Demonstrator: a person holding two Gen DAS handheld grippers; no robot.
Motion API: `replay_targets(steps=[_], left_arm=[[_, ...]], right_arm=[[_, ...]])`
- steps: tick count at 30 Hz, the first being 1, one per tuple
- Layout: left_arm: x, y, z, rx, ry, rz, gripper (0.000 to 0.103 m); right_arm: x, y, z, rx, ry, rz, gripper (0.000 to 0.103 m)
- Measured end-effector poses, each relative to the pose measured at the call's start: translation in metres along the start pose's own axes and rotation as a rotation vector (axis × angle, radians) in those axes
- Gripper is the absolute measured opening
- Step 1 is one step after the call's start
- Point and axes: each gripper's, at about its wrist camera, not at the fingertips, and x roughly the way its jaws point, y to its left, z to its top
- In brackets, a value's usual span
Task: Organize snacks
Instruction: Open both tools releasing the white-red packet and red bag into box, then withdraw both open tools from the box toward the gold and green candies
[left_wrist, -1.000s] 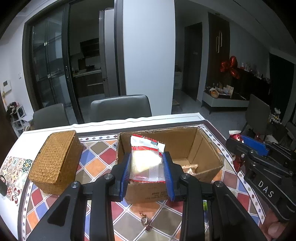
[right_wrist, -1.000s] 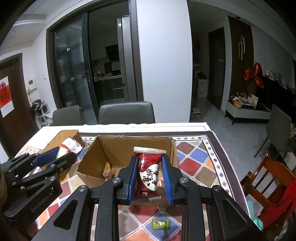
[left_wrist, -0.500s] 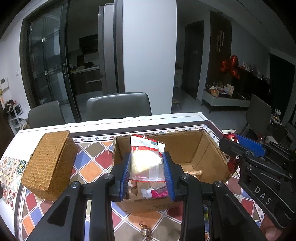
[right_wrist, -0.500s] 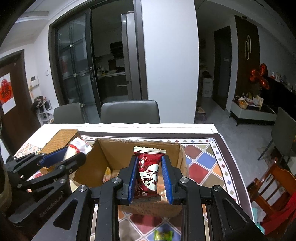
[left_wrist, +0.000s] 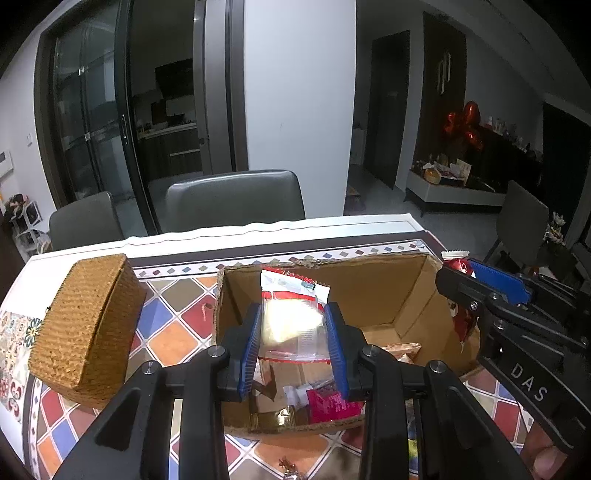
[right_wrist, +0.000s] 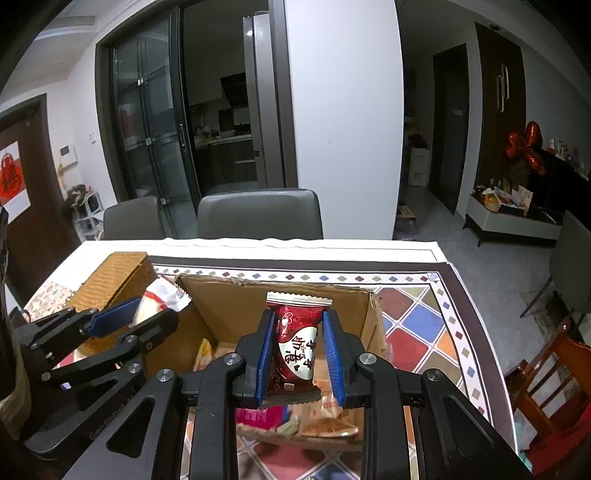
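Gripping a clear plastic snack pouch (left_wrist: 293, 325) between its blue ribbed pads, the left gripper (left_wrist: 293, 345) is clamped on the pouch's two long edges. The pouch stands upright, long axis pointing away from the camera, its red-and-white printed top uppermost; the film is glossy and crinkled, with a pale filling inside. It hangs over the left half of the open cardboard box (left_wrist: 384, 280).

The right gripper (right_wrist: 298, 354) is likewise clamped, holding a dark red foil snack packet (right_wrist: 297, 339) with white lettering. This packet also stands upright on its long axis, serrated crimped seal at the top, above the right half of the box (right_wrist: 229, 306).

The box is brown corrugated card, rectangular, with rough torn rims. On its floor lie loose wrappers, among them a pink packet (left_wrist: 332, 402) near the front wall and an orange-brown one (left_wrist: 402, 349) toward the right wall.

Left of the box, well apart, stands a woven wicker box (left_wrist: 88, 321), tan and coarse in texture, with its lid on. Both rest on a tablecloth (left_wrist: 173, 314) of coloured diamond tiles. Beyond the box, grey padded chairs (left_wrist: 236, 199) face the table's far edge.
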Motion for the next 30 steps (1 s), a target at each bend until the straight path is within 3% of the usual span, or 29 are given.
replay_targets(steps=[11, 14, 16, 22, 25, 30], left_arm=[[0.016, 0.006, -0.003, -0.012, 0.021, 0.010, 0.038], [0.016, 0.008, -0.003, -0.011, 0.022, 0.021, 0.047], [0.014, 0.009, -0.003, -0.008, 0.014, 0.032, 0.059], [0.008, 0.011, -0.003, -0.009, -0.001, 0.053, 0.069], [0.004, 0.010, -0.002, -0.006, -0.006, 0.064, 0.078], [-0.010, 0.008, -0.002, -0.004, -0.022, 0.069, 0.080]], right_arm=[[0.023, 0.001, -0.001, -0.007, 0.030, 0.011, 0.028], [0.025, 0.001, 0.000, -0.007, 0.026, 0.005, 0.030], [0.025, 0.000, 0.001, -0.003, 0.026, -0.003, 0.040], [0.017, -0.005, 0.002, 0.020, 0.003, -0.030, 0.066], [0.014, -0.006, 0.003, 0.023, -0.002, -0.041, 0.069], [0.003, -0.007, 0.004, 0.031, -0.003, -0.051, 0.071]])
